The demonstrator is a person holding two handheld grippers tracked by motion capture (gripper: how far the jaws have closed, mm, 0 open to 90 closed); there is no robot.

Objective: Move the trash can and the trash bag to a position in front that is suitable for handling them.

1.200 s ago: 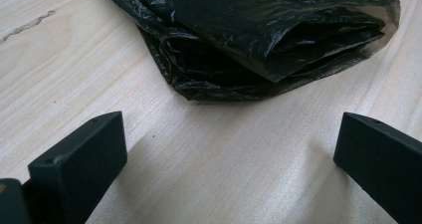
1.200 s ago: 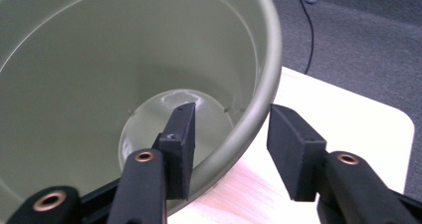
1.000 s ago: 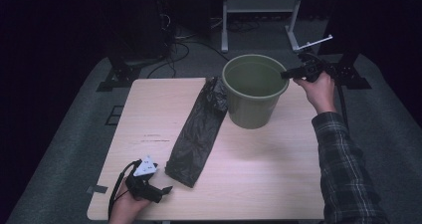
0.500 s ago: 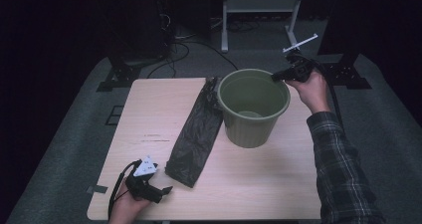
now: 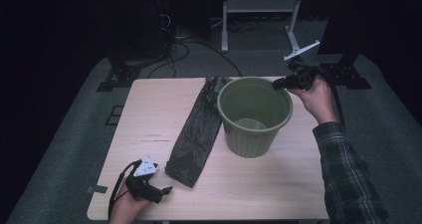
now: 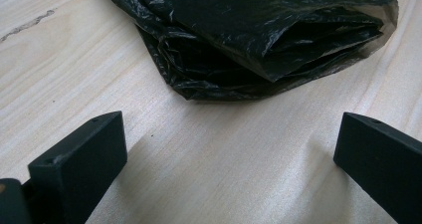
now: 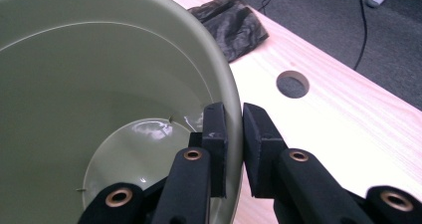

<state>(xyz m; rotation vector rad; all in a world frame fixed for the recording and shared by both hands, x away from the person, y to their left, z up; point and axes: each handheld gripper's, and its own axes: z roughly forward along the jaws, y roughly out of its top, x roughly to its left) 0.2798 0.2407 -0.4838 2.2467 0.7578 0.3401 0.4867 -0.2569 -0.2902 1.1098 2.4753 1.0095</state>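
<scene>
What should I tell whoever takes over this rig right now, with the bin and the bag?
Right gripper: shut on the rim of the green bin, one jaw inside the wall, one outside; its jaws have just been closing.
Left gripper: open, resting on the table, aimed at the near end of the black bag.
The bin stands upright mid-table, with nothing in it; the bag lies folded flat to its left.
Done: the bin is gripped.
Left, probably: pick up the bag, open it, line the bin.
</scene>
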